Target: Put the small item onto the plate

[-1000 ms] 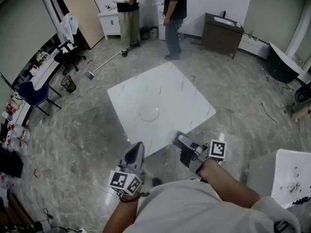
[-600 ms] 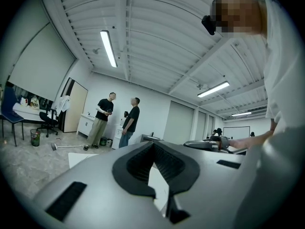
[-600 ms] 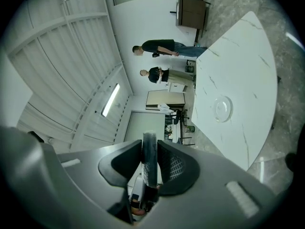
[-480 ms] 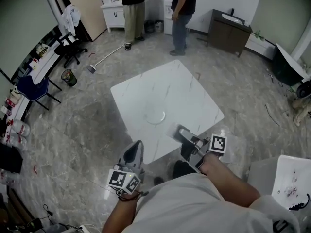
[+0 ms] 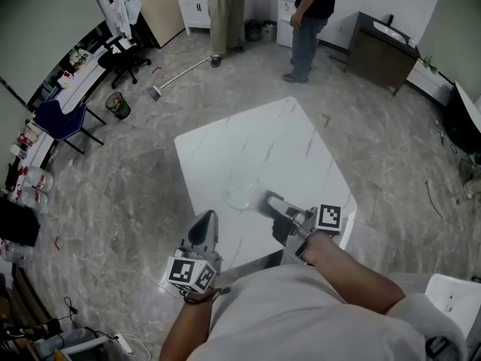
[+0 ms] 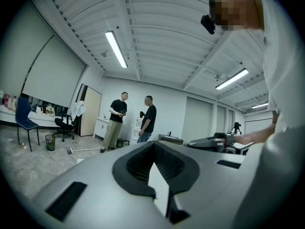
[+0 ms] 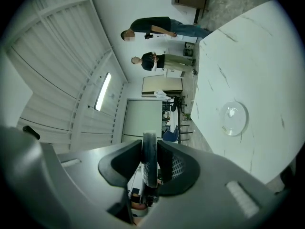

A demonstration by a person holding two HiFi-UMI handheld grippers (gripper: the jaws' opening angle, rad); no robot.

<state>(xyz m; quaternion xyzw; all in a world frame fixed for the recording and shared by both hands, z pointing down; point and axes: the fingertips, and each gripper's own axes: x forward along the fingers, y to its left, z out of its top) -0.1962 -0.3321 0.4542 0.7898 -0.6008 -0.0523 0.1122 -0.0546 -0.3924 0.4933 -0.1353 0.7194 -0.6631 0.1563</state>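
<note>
Carrying the small item (image 7: 150, 168) toward the plate (image 5: 242, 191), that's the step in hand: the right gripper (image 5: 270, 203) hangs over the near part of the white table (image 5: 255, 138), its tip just beside the clear plate's rim on the right as the head view shows it. The right gripper view shows its jaws closed only part-way, pinched onto a slim dark piece that stands between the pads and pokes out past them; what it is exactly, too dark to tell. The plate lies flat out ahead of those jaws, and the item is not over it yet. The left gripper (image 5: 203, 228) waits low at the person's left, off the table's near corner and pointing out across the room, jaws drawn together at the tips with nothing in them. Judging from this, the delivery is most of the way there. The next move calls for a short carry sideways until the item sits above the middle of the glass, a drop in height so it won't bounce or roll off, then a gentle release. Worth watching: clear glass on a pale top makes the rim hard to pick out
</note>
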